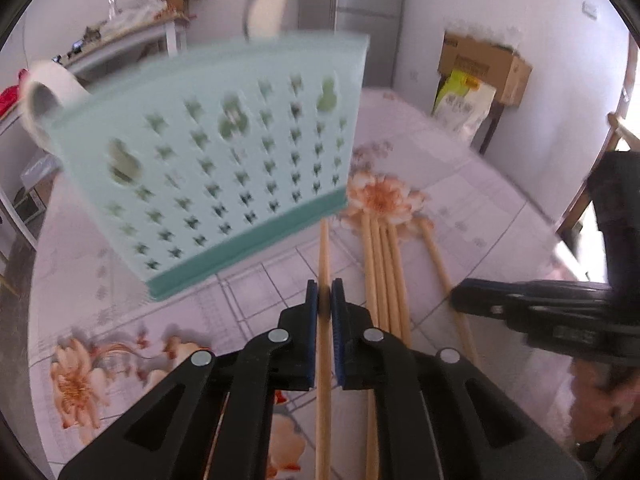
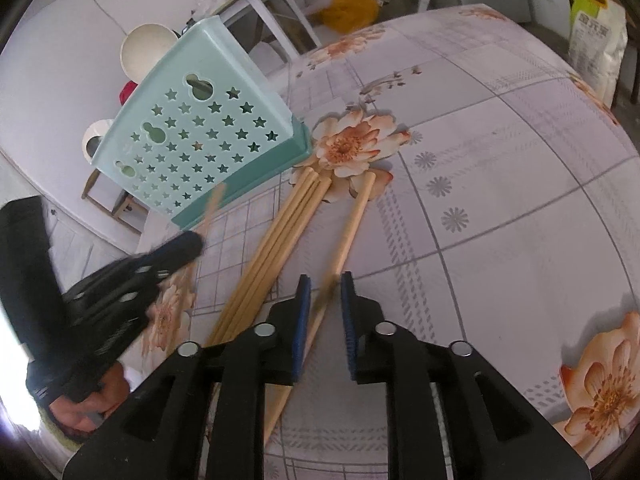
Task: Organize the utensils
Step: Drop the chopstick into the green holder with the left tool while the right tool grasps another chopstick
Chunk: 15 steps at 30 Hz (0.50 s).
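- Left claw clamped on one chopstick, long axis pointing far, toward holder just ahead.
- Right claw apart, straddling single chopstick on counter.

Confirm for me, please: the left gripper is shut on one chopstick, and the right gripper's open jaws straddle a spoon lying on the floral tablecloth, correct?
Not quite. The left gripper is indeed shut on one chopstick, but what lies between the right gripper's open jaws on the floral tablecloth is another single chopstick, not a spoon. The right wrist view shows this plainly.
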Each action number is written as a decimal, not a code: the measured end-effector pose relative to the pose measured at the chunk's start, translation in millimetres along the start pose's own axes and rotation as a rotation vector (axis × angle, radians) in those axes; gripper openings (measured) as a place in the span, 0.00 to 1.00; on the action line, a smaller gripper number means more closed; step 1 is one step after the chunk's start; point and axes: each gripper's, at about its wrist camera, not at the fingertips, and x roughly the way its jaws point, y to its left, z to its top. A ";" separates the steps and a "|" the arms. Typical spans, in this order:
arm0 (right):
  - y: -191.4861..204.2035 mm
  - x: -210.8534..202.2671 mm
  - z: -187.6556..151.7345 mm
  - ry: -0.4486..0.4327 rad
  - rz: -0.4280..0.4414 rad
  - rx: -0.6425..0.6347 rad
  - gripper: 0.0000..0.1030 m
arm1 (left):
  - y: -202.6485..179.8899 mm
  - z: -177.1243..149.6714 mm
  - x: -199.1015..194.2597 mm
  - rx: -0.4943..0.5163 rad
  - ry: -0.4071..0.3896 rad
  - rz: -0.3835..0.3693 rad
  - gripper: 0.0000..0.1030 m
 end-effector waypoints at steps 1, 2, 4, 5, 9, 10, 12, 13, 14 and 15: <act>4.8 2.8 2.0 0.002 -0.014 -0.012 0.22 | 1.8 0.1 -12.0 -0.002 -0.026 -0.007 0.06; 10.3 5.8 3.7 0.001 -0.038 -0.030 0.22 | 2.1 0.9 -22.9 -0.005 -0.047 -0.014 0.06; 15.8 8.3 9.7 -0.002 -0.082 -0.056 0.22 | 8.6 1.8 -51.2 -0.011 -0.114 -0.026 0.06; 21.4 12.1 11.9 -0.008 -0.115 -0.073 0.22 | 10.4 4.0 -64.4 -0.016 -0.144 -0.031 0.06; 39.5 23.5 14.1 -0.038 -0.256 -0.152 0.13 | 28.5 6.8 -113.0 -0.044 -0.255 -0.043 0.06; 42.4 25.1 13.5 -0.044 -0.279 -0.168 0.11 | 30.7 8.6 -123.3 -0.051 -0.279 -0.044 0.06; 48.8 30.1 13.3 -0.052 -0.303 -0.183 0.10 | 42.9 11.2 -145.9 -0.074 -0.336 -0.047 0.06; 48.7 29.9 13.8 -0.053 -0.302 -0.175 0.09 | 45.5 12.1 -153.8 -0.084 -0.356 -0.052 0.06; 47.7 30.7 15.4 -0.051 -0.292 -0.155 0.09 | 50.2 14.3 -163.1 -0.096 -0.381 -0.058 0.06; 45.1 30.2 15.7 -0.046 -0.273 -0.130 0.07 | 54.0 17.5 -169.9 -0.107 -0.399 -0.062 0.06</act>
